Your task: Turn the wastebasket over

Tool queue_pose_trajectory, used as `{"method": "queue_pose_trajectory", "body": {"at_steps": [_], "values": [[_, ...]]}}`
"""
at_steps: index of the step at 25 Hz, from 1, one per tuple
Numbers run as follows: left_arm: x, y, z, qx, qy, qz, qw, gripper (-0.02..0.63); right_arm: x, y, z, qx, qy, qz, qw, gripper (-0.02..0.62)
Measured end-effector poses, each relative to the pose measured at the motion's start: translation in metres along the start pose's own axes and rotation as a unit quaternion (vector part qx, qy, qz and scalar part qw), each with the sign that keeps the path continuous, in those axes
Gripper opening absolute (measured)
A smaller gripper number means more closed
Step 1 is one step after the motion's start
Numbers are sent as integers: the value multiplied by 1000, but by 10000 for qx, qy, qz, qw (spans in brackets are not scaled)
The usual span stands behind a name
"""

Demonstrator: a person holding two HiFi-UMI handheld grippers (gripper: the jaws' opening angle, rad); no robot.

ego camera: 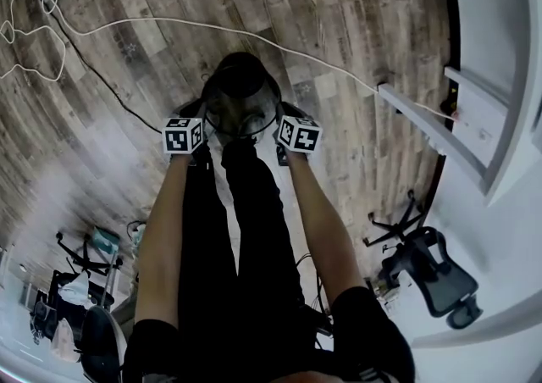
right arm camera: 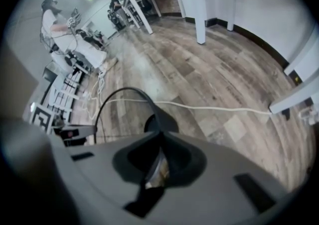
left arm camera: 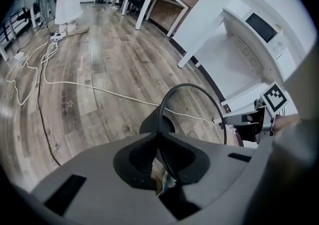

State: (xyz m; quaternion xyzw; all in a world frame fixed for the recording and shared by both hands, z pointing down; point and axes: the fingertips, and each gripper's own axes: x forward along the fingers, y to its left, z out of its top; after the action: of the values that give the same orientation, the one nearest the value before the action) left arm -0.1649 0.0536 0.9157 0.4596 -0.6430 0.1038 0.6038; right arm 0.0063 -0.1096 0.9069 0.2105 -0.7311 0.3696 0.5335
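A black mesh wastebasket hangs over the wooden floor in the head view, its open rim toward me and its dark bottom farther down. My left gripper grips the rim's left side and my right gripper its right side. In the left gripper view the thin rim runs down between the jaws of the left gripper, which are shut on it, and the right gripper shows across the opening. In the right gripper view the right gripper is shut on the rim the same way.
A white cable and a black cable run across the floor beyond the basket. White furniture stands to the right, with an office chair below it. My legs in black fill the middle. People stand by tables far back.
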Motion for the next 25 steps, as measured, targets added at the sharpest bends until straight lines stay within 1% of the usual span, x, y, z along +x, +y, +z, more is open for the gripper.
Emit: {"method": "queue_pose_trajectory", "body": {"at_steps": [7,12,14,19,21,25], "values": [[12,6,-8,-48,56,111,9999,63,12,-4,-2,-71,95,-107,9999,48],[20,9,-17,-52,204,212,9996,64,17,-5,-4,-165,131,-189,9996,48],[22,11,-18,-115,170,233,9995,64,18,-4,-4,-167,108,-206,9996,48],[25,4,-17,-181,43,107,9998,64,20,-13,-1,-139,47,-276,9995,49],[26,2,-15,-285,-5,76,9996,64,21,-16,1,-94,29,-337,9994,49],[25,4,-14,-624,-33,109,9980,69,22,-15,3,119,21,-348,9993,49]]}}
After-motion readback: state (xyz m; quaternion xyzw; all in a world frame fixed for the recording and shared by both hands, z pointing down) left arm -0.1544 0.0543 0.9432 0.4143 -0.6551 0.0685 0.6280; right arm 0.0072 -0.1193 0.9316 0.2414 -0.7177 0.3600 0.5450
